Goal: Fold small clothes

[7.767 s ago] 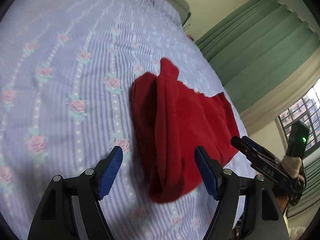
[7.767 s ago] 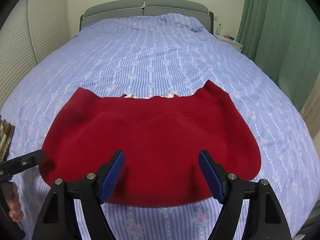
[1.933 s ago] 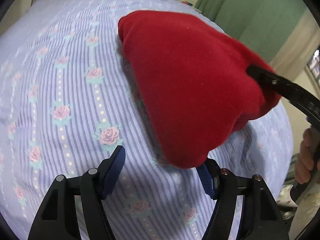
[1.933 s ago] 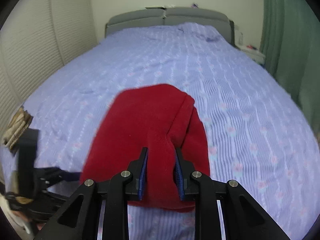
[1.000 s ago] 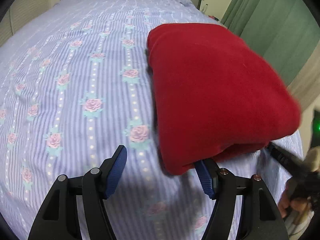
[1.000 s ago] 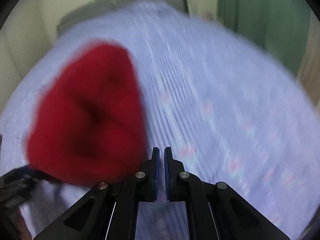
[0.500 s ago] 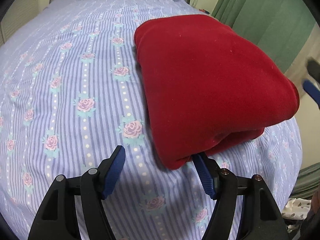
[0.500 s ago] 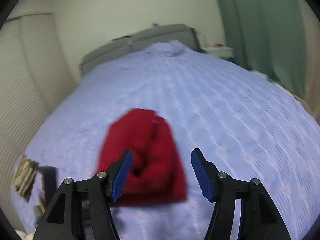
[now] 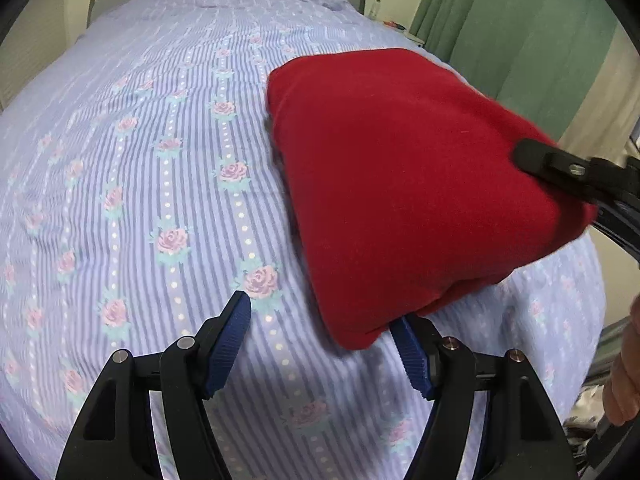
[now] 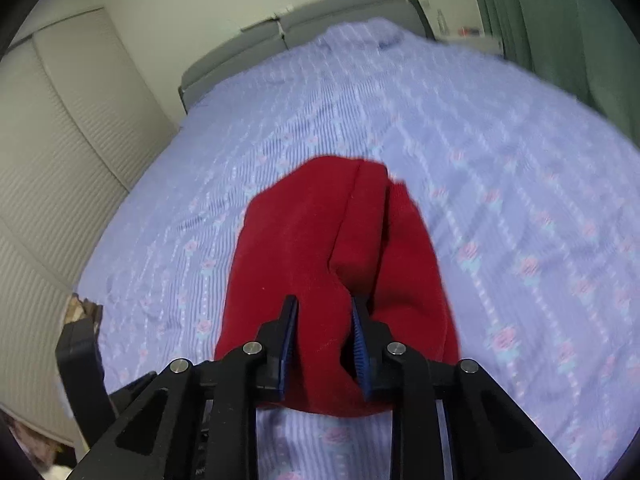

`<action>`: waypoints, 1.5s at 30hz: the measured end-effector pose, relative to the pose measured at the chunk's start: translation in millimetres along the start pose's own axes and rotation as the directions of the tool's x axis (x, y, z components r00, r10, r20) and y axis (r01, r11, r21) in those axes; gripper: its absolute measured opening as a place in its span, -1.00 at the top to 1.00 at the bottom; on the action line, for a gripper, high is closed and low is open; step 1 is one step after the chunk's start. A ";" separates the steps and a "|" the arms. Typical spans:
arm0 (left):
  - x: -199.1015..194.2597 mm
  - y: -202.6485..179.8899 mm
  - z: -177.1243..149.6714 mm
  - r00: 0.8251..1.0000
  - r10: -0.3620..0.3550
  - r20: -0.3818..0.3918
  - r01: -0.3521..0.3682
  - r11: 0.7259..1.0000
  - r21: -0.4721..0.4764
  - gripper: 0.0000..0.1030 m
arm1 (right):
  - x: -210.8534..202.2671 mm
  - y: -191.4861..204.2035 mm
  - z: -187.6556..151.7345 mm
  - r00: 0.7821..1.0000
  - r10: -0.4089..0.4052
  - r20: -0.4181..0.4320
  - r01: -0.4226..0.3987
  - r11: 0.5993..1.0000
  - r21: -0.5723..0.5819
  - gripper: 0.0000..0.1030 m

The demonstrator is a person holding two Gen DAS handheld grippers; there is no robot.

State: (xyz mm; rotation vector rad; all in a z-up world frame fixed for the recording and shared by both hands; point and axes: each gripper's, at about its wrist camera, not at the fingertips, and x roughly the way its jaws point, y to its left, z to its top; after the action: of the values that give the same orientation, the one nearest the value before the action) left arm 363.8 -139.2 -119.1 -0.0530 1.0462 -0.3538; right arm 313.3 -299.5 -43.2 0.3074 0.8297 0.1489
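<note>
The red garment [image 10: 340, 280] lies folded into a thick bundle on the bed [image 9: 140, 160], filling the 2 o'clock part of my left view. My right gripper [image 10: 324, 340] has just been closing its fingers, and they now pinch a ridge of the near edge between the blue pads. My left gripper [image 9: 324, 344] has its fingers spread wide, holding nothing; the bundle's near corner overhangs the right-hand finger [image 9: 412, 356]. I judge this to be another fold, or a tidy-up lift. To do it well, I want the right pinch to catch every layer, lift slowly, and let the left fingers steady the corner at 5 o'clock so the stack doesn't slump.
</note>
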 end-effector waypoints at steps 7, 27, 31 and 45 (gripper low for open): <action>11.5 -3.0 -3.8 0.998 0.056 -0.036 -0.058 0.997 -0.049 -0.57 | -4.7 -12.0 -7.7 0.999 -0.040 0.037 0.043 0.996 -0.081 0.51; -42.5 -4.2 -15.2 0.993 0.089 0.072 -0.093 0.995 0.048 -0.59 | 12.2 -43.3 -30.5 0.958 -0.278 0.067 0.278 0.961 0.010 -0.71; -69.8 10.3 -20.4 0.987 0.116 0.109 -0.120 0.992 0.033 -0.59 | 4.4 -40.4 -35.3 0.955 -0.290 0.066 0.287 0.957 0.045 -0.71; -86.4 3.6 -15.5 0.998 0.002 0.061 0.000 0.999 -0.040 -0.59 | -1.7 -46.2 -44.2 0.965 -0.262 0.018 0.254 0.948 0.194 -0.75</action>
State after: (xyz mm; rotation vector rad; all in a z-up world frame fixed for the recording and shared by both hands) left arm 312.7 -107.1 -55.3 -0.0983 0.9930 -0.3286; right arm 279.8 -334.4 -85.1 0.3771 0.8348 -0.1830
